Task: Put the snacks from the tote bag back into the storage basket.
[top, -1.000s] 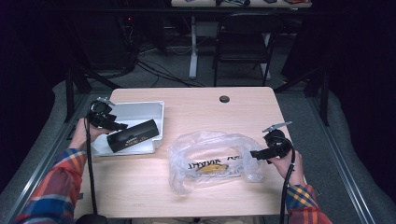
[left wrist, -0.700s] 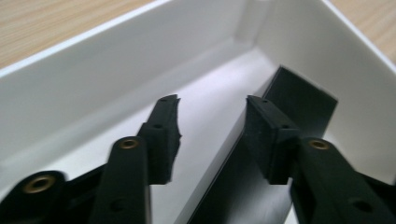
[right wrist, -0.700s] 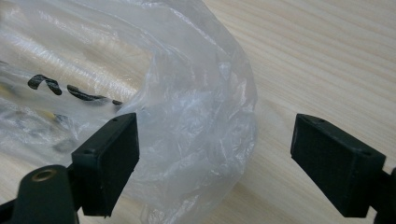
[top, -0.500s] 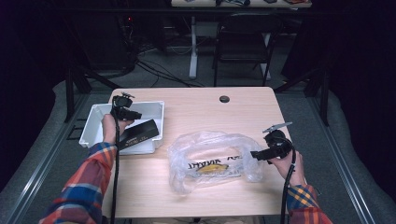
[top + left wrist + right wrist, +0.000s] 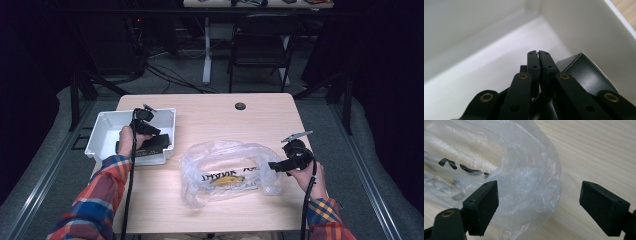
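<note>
A white bin (image 5: 100,136) stands at the table's left, and a black box (image 5: 152,145) lies inside it near the right wall. My left gripper (image 5: 154,132) reaches into the bin. In the left gripper view its jaws (image 5: 538,53) are pressed together over the black box (image 5: 584,75), pinching its edge, beside the bin's wall (image 5: 586,27). A crumpled clear plastic bag (image 5: 225,170) with black and yellow print lies mid-table. My right gripper (image 5: 276,166) stands open at the bag's right end. In the right gripper view the bag's edge (image 5: 524,170) bulges between the spread jaws of that gripper (image 5: 539,188).
A round cable hole (image 5: 240,106) sits near the table's far edge. Behind the table stand a dark folding chair (image 5: 260,45) and a white desk leg (image 5: 206,50) with cables on the floor. Bare wood (image 5: 280,125) stretches right of the bag.
My left gripper has carried the black box right and forward, from the bin's left edge to inside the bin by its right wall. The right gripper has stayed at the bag.
</note>
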